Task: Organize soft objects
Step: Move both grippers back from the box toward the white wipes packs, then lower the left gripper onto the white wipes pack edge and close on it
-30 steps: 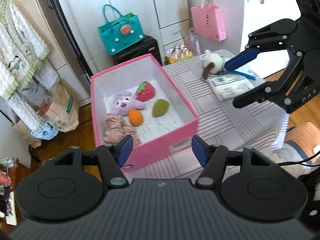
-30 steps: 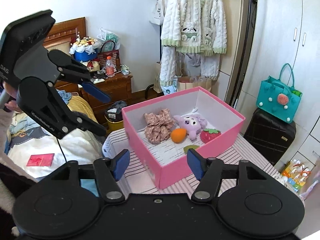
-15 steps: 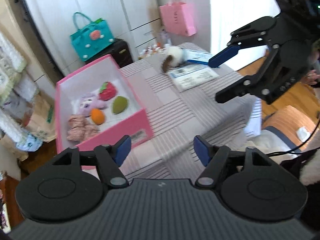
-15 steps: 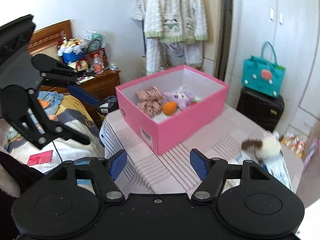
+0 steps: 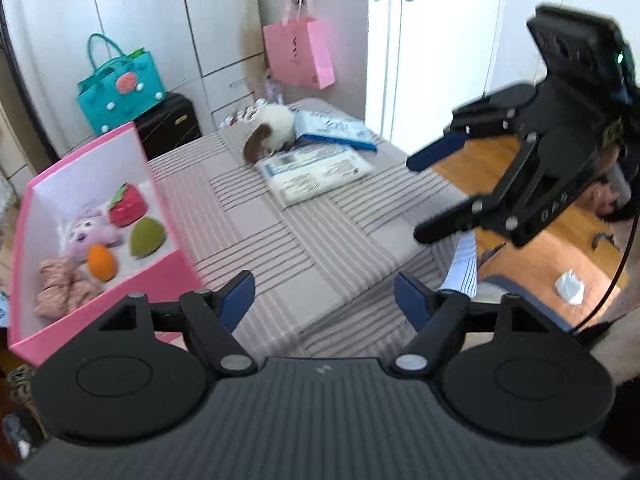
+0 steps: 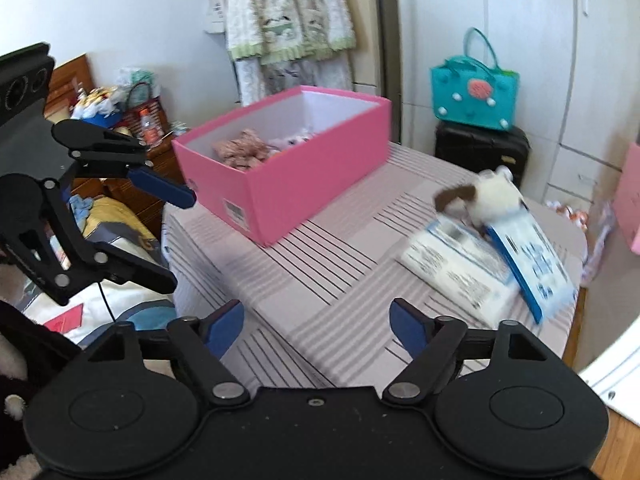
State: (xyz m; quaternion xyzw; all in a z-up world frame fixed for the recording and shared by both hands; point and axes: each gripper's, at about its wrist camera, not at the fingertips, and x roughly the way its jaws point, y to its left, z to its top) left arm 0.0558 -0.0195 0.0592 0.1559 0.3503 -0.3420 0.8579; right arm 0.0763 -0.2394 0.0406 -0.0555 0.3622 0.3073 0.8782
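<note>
From the left wrist camera we look down into the pink box, which stands on the striped table at its left side. Inside we see a red strawberry plush, a purple plush animal, a green soft piece, an orange soft piece and a pink ruffled cloth bundle. The right wrist camera is lower and sees mostly the outer pink wall with a small label; over the rim only the cloth bundle and a part of the purple plush show.

At the far side of the table a white and brown plush toy lies outside the box, touching two flat plastic packs, a white pack and a blue and white pack. In the right wrist view the blue pack leans tilted over the white one.

Our left gripper and our right gripper both hang over the near table edge. Their jaws have just been opening, they now stand wide apart, and nothing is between them. Each camera also shows the other gripper from the side, with spread jaws and empty.

Only the left view shows the pink paper bag by the door and the wooden floor. Only the right view shows the bed, the hanging fleece garment and the wooden nightstand. The teal bag on the black suitcase appears in both.
</note>
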